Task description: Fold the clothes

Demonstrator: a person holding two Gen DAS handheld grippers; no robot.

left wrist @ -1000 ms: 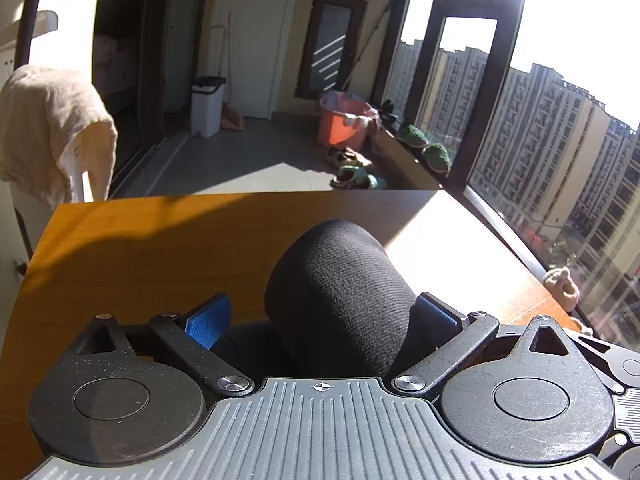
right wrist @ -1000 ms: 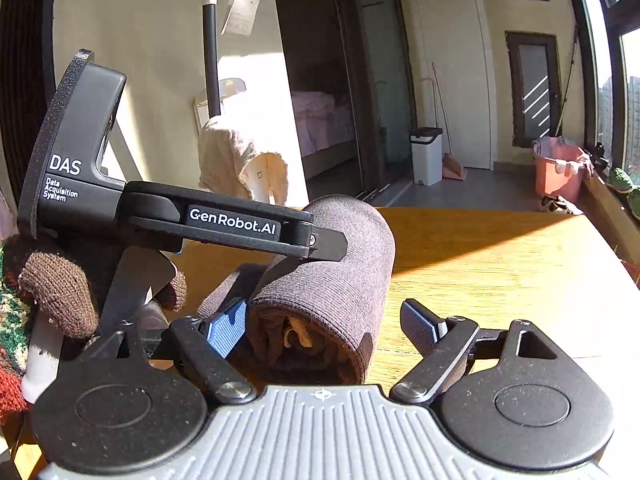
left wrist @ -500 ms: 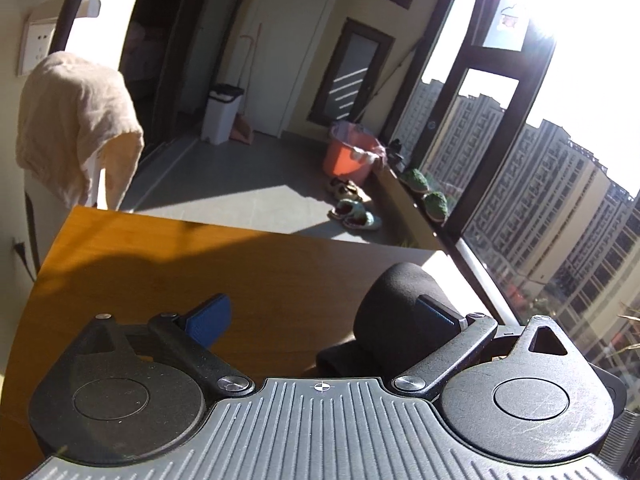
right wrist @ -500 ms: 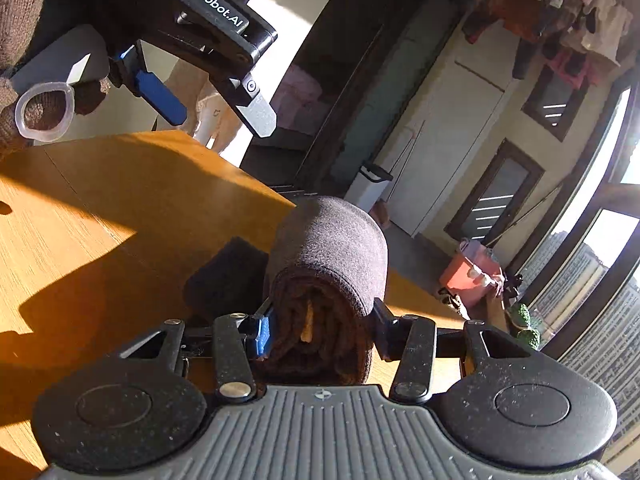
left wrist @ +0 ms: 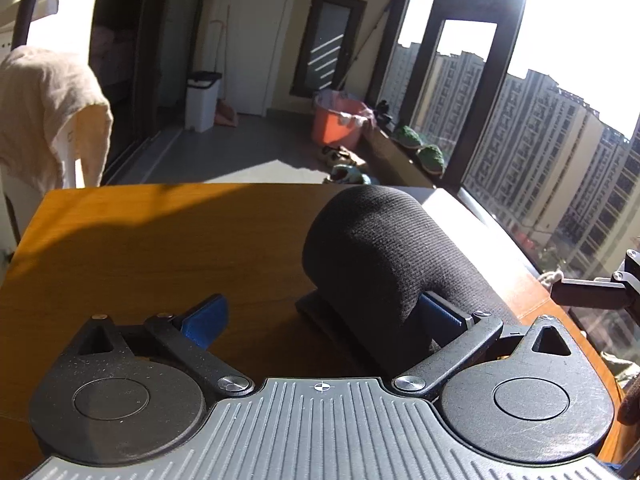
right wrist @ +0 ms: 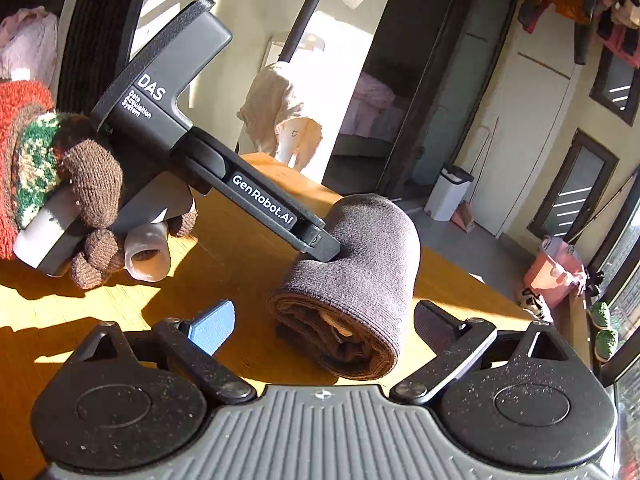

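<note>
A: Item — dark roll [right wrist: 360,280] of cloth, lying on the desk [right wrist: 100,320]. Position?

B: Long axis runs straight ahead from the right gripper [right wrist: 320,322]; near end sits between its jaws, which stand wide, touching nothing.

A: Left gripper [left wrist: 320,316]?

B: Jaws spread too — roll lies off to its right, against the right finger [left wrist: 440,314]. Neither grips; the roll is centred for the right one.

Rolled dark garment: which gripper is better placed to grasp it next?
Right, probably. The rolled garment lies centred between the open fingers of the right gripper, so closing would likely grip it. In the open left gripper it sits off-centre against one finger.
</note>
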